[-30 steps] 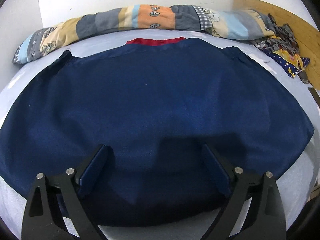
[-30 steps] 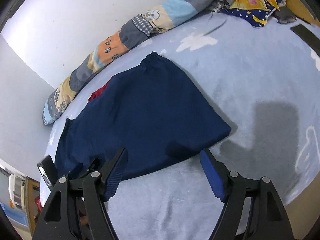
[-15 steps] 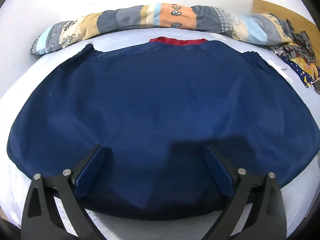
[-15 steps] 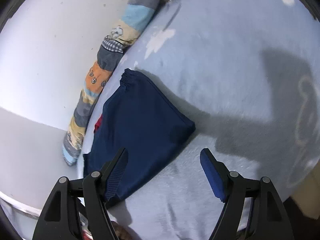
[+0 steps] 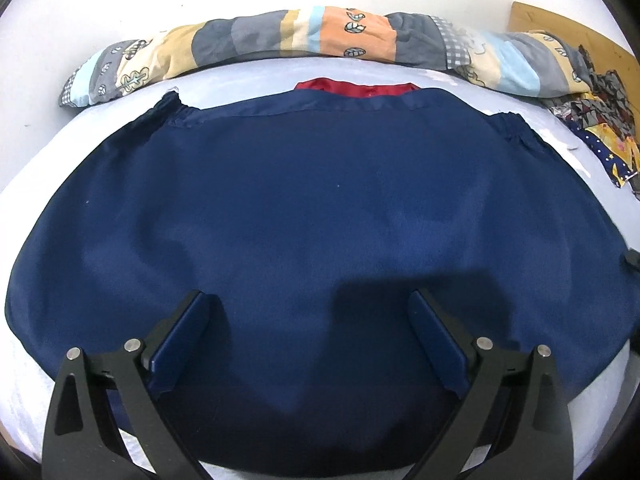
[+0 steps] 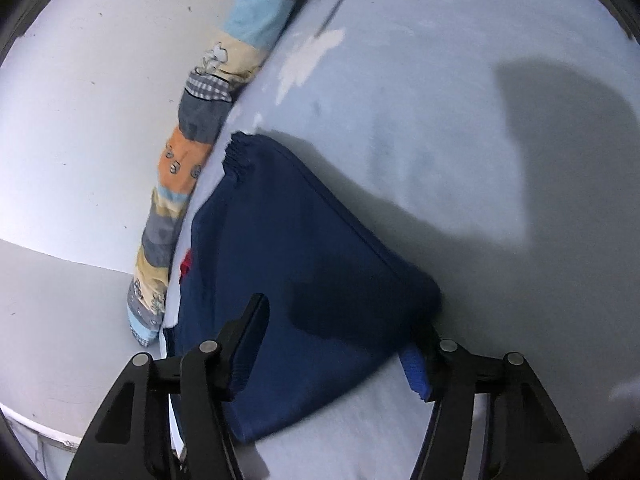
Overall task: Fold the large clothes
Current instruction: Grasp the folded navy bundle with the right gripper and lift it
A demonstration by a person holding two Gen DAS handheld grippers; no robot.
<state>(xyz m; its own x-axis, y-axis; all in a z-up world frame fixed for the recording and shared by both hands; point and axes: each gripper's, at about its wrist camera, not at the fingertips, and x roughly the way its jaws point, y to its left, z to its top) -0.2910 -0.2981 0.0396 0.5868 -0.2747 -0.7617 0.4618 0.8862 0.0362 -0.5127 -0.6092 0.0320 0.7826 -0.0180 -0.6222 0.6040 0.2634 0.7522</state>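
A navy blue garment lies spread flat on the light blue bed sheet, with a red lining showing at its far edge. My left gripper is open and hovers over the garment's near hem, holding nothing. In the right wrist view the same garment appears folded, with an elastic cuff at its far corner. My right gripper is open, its jaws straddling the garment's near right corner just above the cloth.
A long patchwork bolster lies along the white wall behind the garment; it also shows in the right wrist view. A heap of patterned clothes sits at the far right by a wooden board.
My left gripper has drifted left and slightly back over the hem. My right gripper has swung down and closer to the garment's right corner, which now sits between its jaws.
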